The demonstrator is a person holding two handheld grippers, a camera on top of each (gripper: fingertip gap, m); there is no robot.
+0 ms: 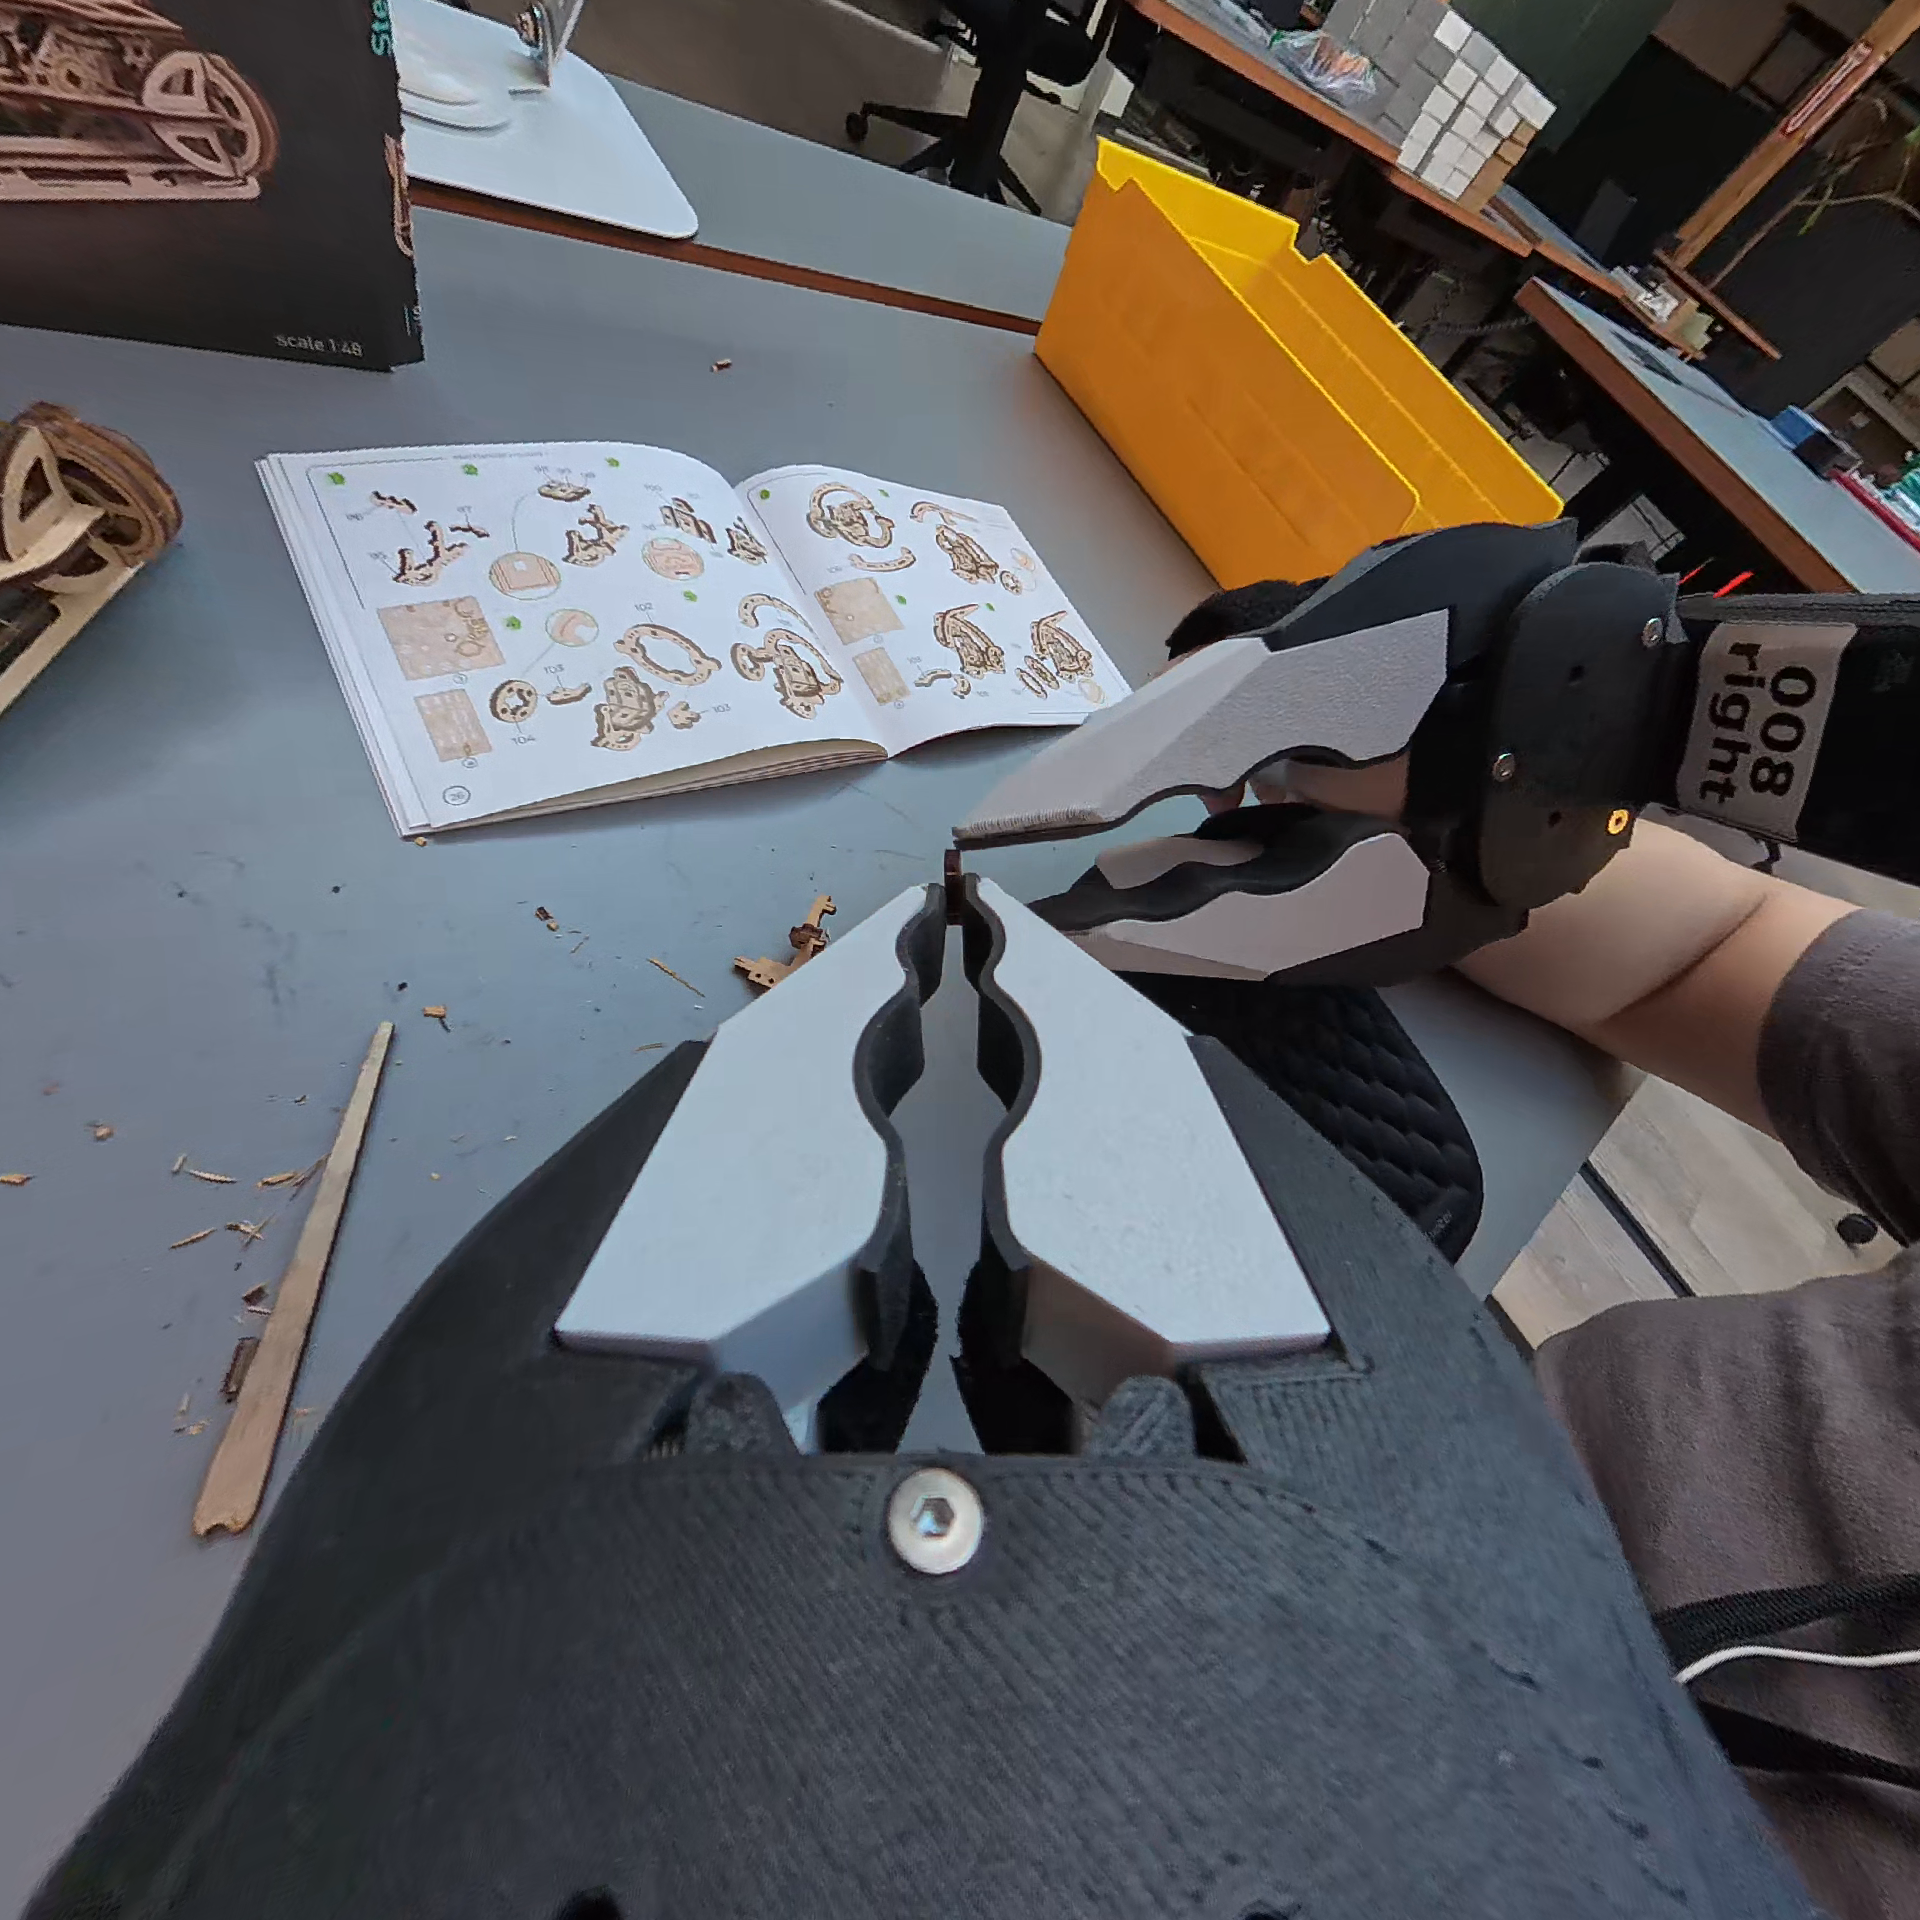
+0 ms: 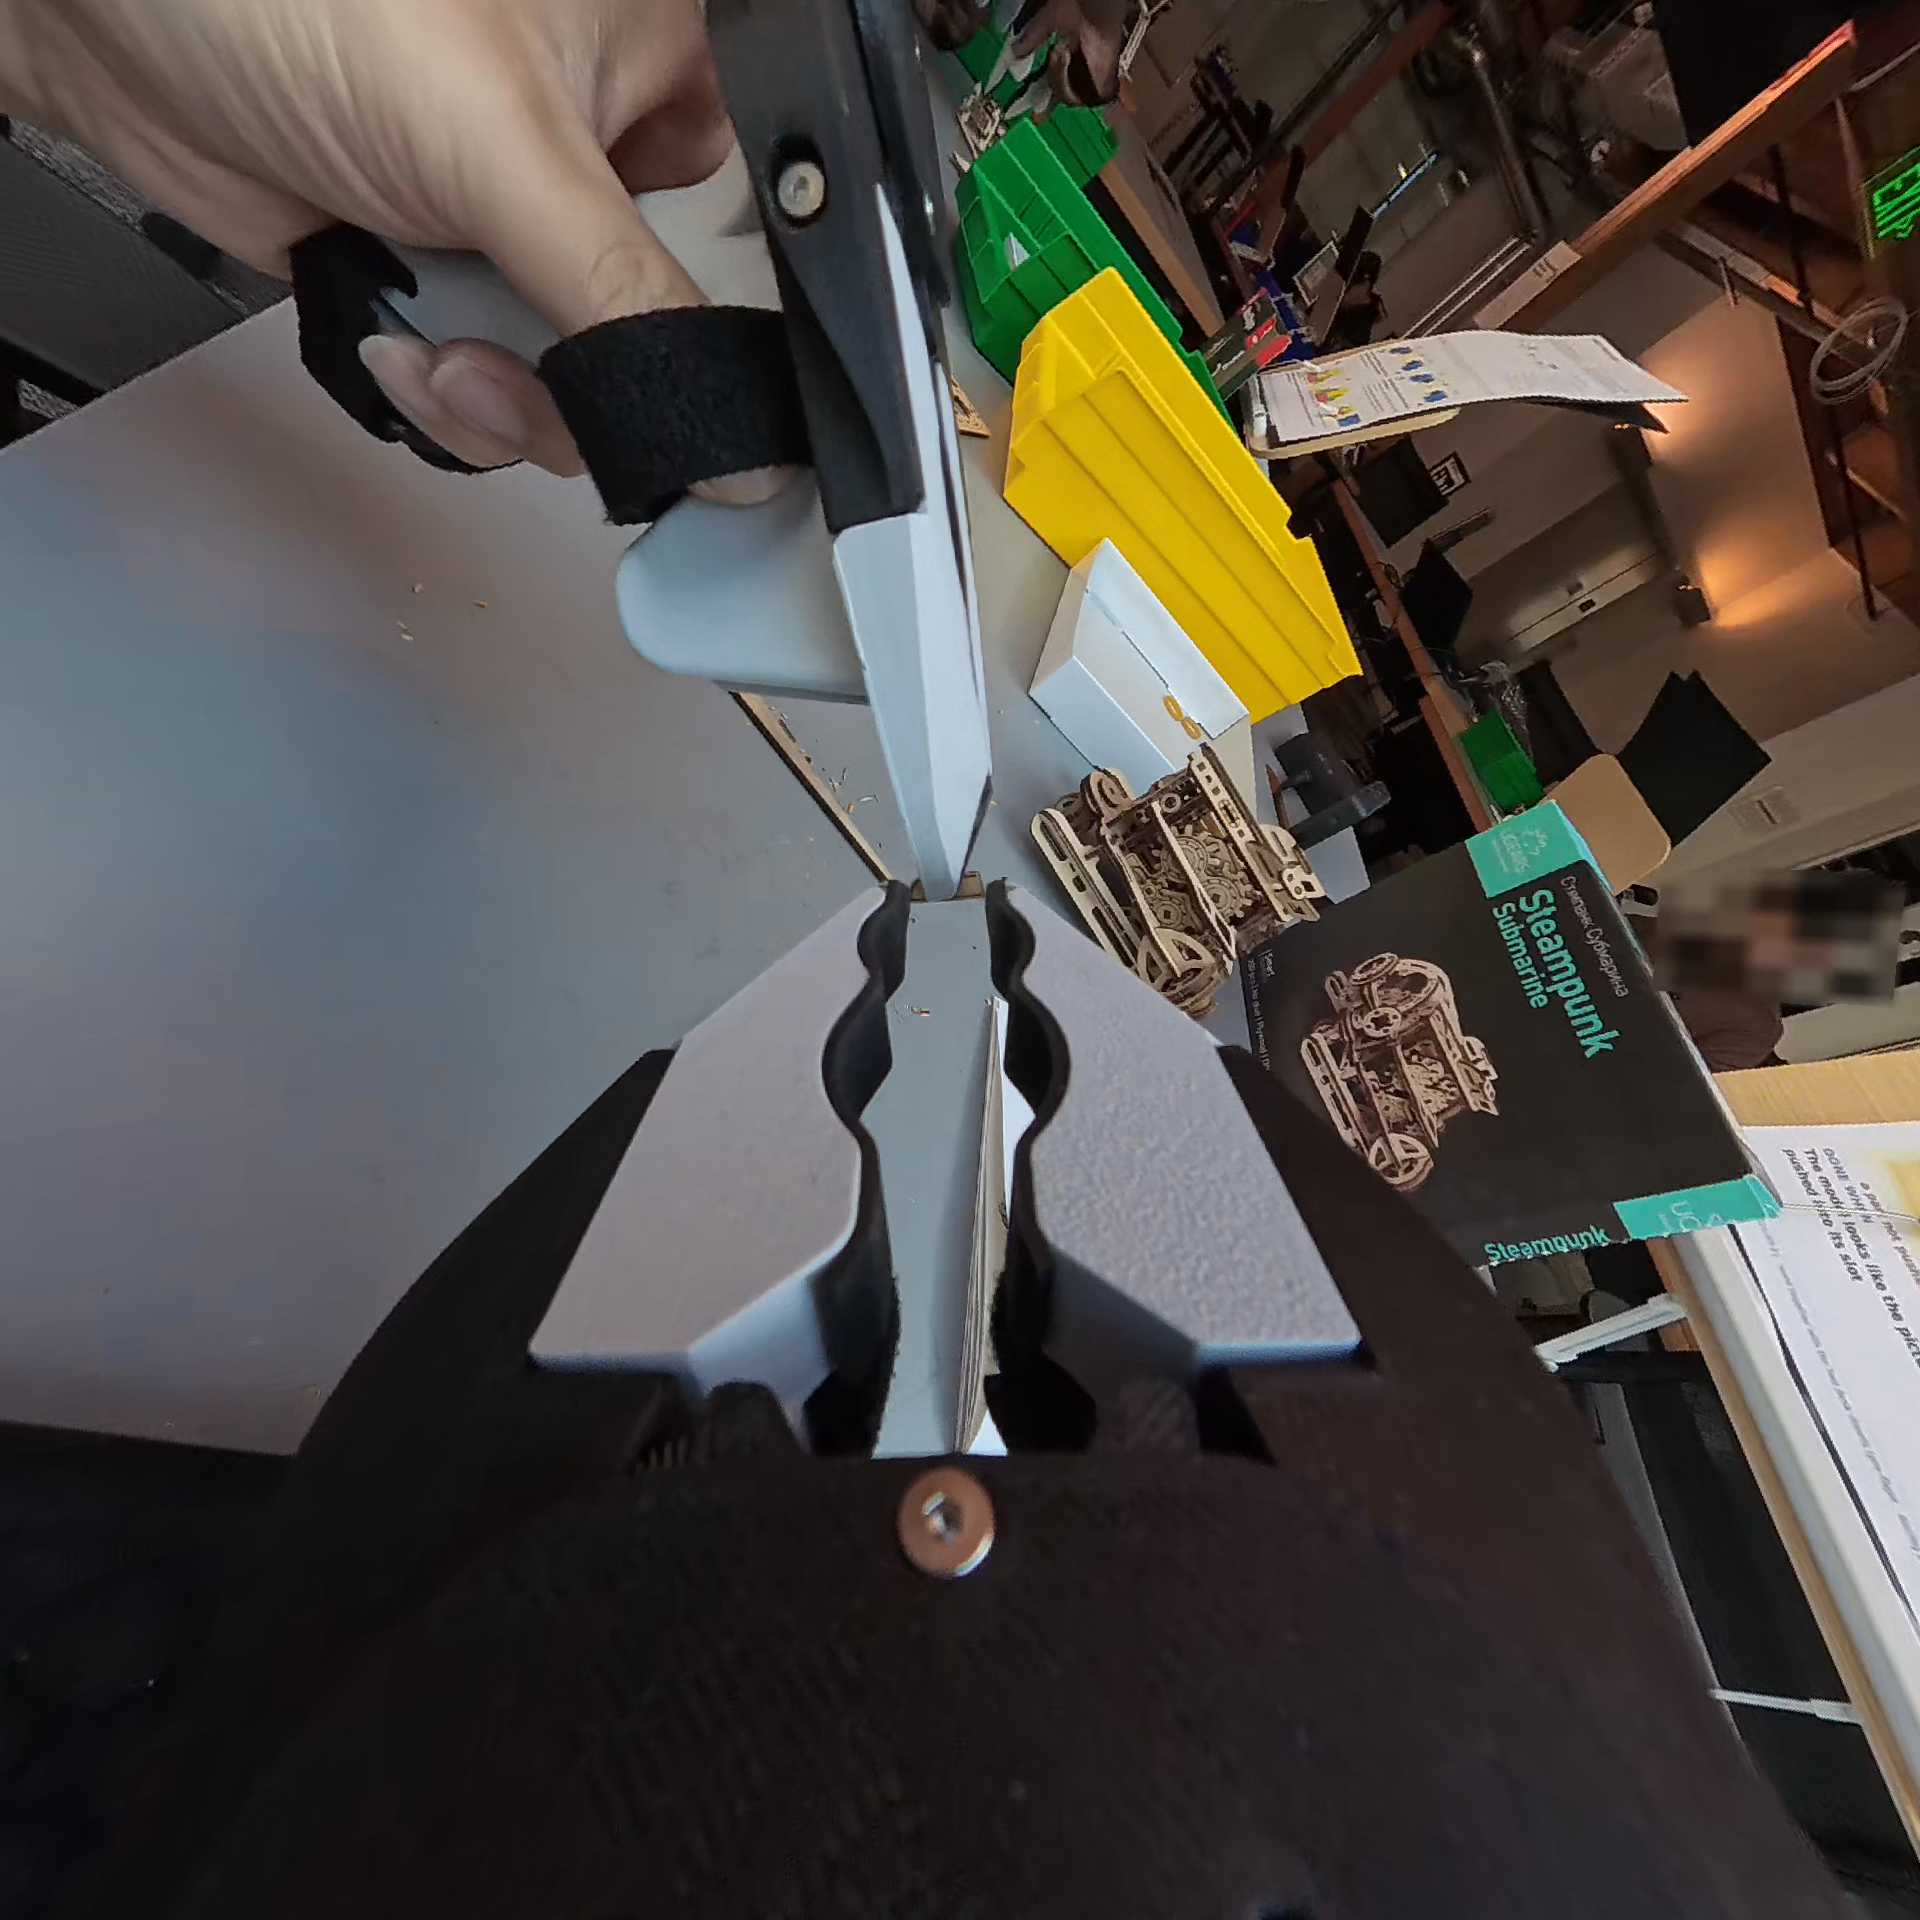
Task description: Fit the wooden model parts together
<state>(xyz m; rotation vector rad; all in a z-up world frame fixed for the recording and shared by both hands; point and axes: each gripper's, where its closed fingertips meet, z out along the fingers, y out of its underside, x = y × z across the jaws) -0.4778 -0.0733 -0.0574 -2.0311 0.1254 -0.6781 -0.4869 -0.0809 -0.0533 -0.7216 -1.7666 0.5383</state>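
My left gripper [image 1: 948, 894] is shut on a small dark wooden part [image 1: 952, 868] that sticks up from its tips. My right gripper [image 1: 1013, 862] comes in from the right and meets it tip to tip just above the grey table [image 1: 520, 987]. A thin flat wooden part [image 1: 1039, 823] lies along its upper finger. In the right wrist view, my right gripper [image 2: 943, 894] is shut on a light wooden part [image 2: 971, 885]. The left gripper [image 2: 951, 868] points down onto that part. The joint between the two parts is hidden by the fingers.
An open instruction booklet [image 1: 675, 623] lies beyond the grippers. A yellow bin [image 1: 1278, 395] stands at the back right. A part-built wooden model [image 2: 1174, 883] and the dark kit box [image 2: 1496, 1049] stand at the far side. A wooden strip [image 1: 301, 1278] and a loose part [image 1: 790, 951] lie nearby. My two grippers' fingertips are within a few centimetres of each other.
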